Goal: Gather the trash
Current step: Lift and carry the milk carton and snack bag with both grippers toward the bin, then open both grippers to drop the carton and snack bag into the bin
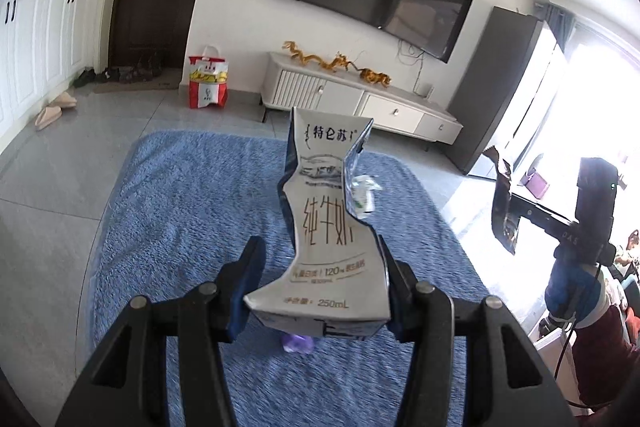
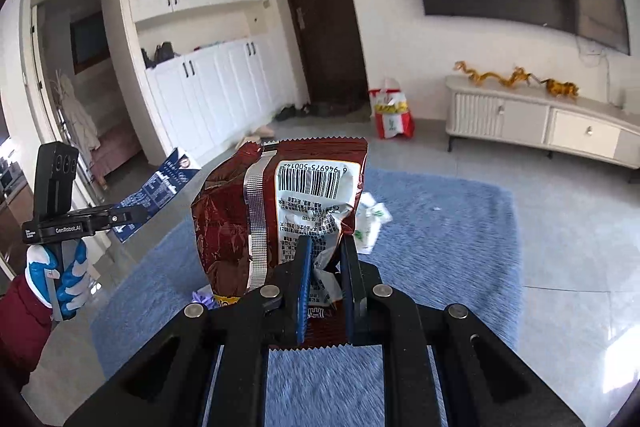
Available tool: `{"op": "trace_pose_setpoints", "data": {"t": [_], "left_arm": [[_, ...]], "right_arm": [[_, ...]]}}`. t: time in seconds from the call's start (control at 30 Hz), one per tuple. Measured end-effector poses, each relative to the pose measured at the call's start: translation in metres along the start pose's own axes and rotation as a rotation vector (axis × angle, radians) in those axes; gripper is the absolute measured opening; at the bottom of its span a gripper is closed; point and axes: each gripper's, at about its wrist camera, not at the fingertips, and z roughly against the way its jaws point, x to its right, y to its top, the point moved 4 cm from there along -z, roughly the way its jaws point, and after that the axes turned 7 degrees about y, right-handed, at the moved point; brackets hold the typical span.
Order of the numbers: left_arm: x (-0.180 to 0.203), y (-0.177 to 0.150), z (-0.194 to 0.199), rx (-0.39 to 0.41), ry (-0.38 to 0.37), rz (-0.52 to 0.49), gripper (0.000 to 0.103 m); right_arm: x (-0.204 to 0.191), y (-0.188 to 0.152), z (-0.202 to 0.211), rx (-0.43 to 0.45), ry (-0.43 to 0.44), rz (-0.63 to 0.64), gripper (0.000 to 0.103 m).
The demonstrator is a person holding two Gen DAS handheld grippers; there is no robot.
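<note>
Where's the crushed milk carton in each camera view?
Left wrist: the milk carton stands centre frame, clamped in the left gripper.
Right wrist: the carton's blue side shows at left, beyond the snack bag.
Shared landmark: the red shopping bag beside the dark door.

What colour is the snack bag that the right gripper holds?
The snack bag is dark red-brown, with a white barcode panel and a silver seam strip; the right wrist view shows it best.
</note>
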Motion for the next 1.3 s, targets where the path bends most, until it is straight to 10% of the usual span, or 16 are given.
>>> {"op": "trace_pose_setpoints", "data": {"t": [0.63,1.3], "left_arm": [[0.191,-0.013,0.026,0.012,-0.221,-0.192,0.050],[0.438,-0.123,-0.138,-0.369,-0.408,-0.445,0.050]], "right_arm": [[0.054,-0.053,0.179,0.149,-0.227,-0.091,0.014],[0.228,-0.230,0.219,-0.011,-0.513,-0.439,0.014]]}}
